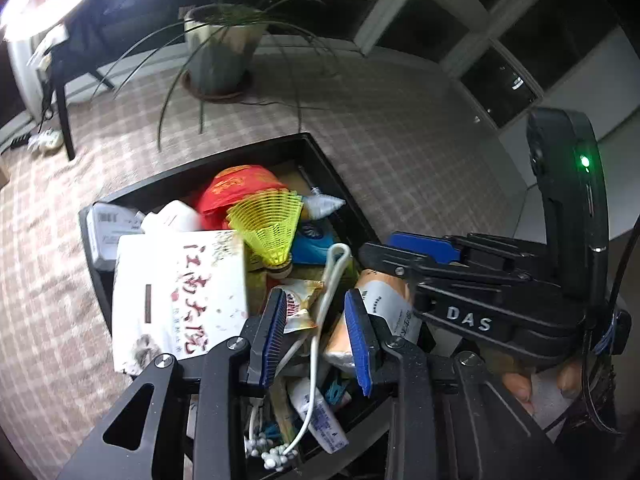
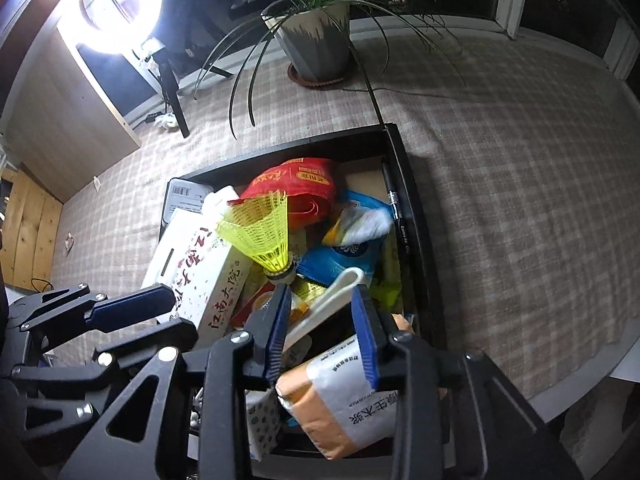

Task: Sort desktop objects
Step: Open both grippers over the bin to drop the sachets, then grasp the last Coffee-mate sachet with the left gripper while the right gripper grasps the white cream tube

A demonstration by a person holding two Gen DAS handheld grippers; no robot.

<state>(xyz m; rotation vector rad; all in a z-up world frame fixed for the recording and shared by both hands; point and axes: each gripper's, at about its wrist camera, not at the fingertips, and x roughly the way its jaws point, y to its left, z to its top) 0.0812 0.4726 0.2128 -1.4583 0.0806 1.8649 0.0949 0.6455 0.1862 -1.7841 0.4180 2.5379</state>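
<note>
A black tray (image 1: 320, 152) (image 2: 404, 160) holds a heap of objects. On top stands a yellow shuttlecock (image 1: 270, 226) (image 2: 262, 232). Beside it are a white box with red characters (image 1: 180, 296) (image 2: 200, 276), a red bag (image 1: 236, 188) (image 2: 298, 186), a blue tissue pack (image 1: 316, 240) (image 2: 340, 258), a white clip (image 1: 334, 276) (image 2: 332, 298) and an orange packet (image 1: 380, 308) (image 2: 348, 400). My left gripper (image 1: 316, 332) is open above the clip and a snack wrapper. My right gripper (image 2: 320, 328) is open over the clip, just below the shuttlecock.
The tray sits on a checked tablecloth (image 1: 400, 128) (image 2: 520, 200). A potted plant (image 1: 224, 48) (image 2: 316, 40) stands behind it, its long leaves drooping towards the tray. A ring light (image 2: 116, 4) glares at the back left. A black pen (image 2: 394, 204) lies along the tray's right wall.
</note>
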